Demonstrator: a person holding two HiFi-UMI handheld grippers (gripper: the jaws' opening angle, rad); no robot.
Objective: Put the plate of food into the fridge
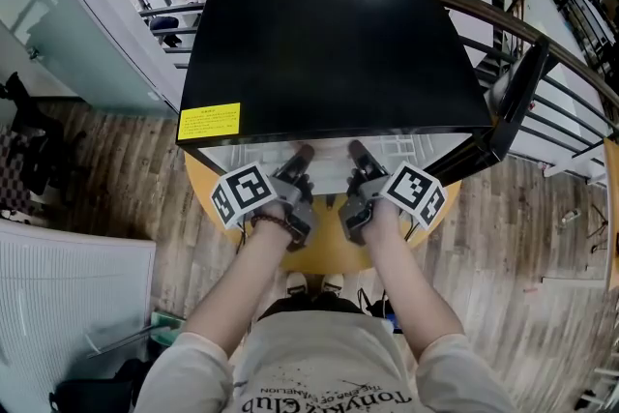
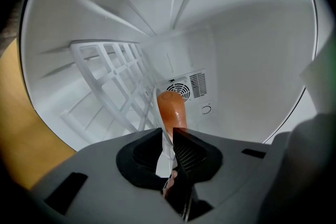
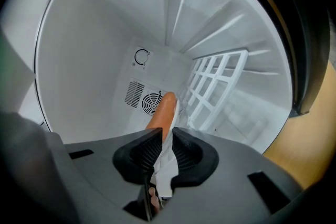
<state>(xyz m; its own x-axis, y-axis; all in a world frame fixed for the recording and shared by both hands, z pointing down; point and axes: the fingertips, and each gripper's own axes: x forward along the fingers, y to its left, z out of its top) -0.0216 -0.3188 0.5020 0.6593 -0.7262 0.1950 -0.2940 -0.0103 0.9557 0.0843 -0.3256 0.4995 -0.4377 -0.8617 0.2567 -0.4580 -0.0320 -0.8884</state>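
The black fridge (image 1: 319, 44) stands open in front of me, and both grippers reach into its white inside. My left gripper (image 1: 298, 162) (image 2: 167, 132) is shut on the white plate's rim (image 2: 166, 157). My right gripper (image 1: 360, 160) (image 3: 166, 134) is shut on the plate's opposite rim (image 3: 165, 165). An orange sausage-like piece of food (image 2: 171, 110) (image 3: 163, 110) lies on the plate beyond the jaws. Most of the plate is hidden by the gripper bodies, and in the head view I cannot make it out.
A white grid shelf (image 2: 113, 81) (image 3: 215, 84) and a round fan vent (image 2: 181, 87) (image 3: 146, 98) sit deep inside the fridge. The fridge door (image 1: 513, 106) hangs open at the right. The fridge rests on a round yellow table (image 1: 324, 247) beside a railing (image 1: 551, 53).
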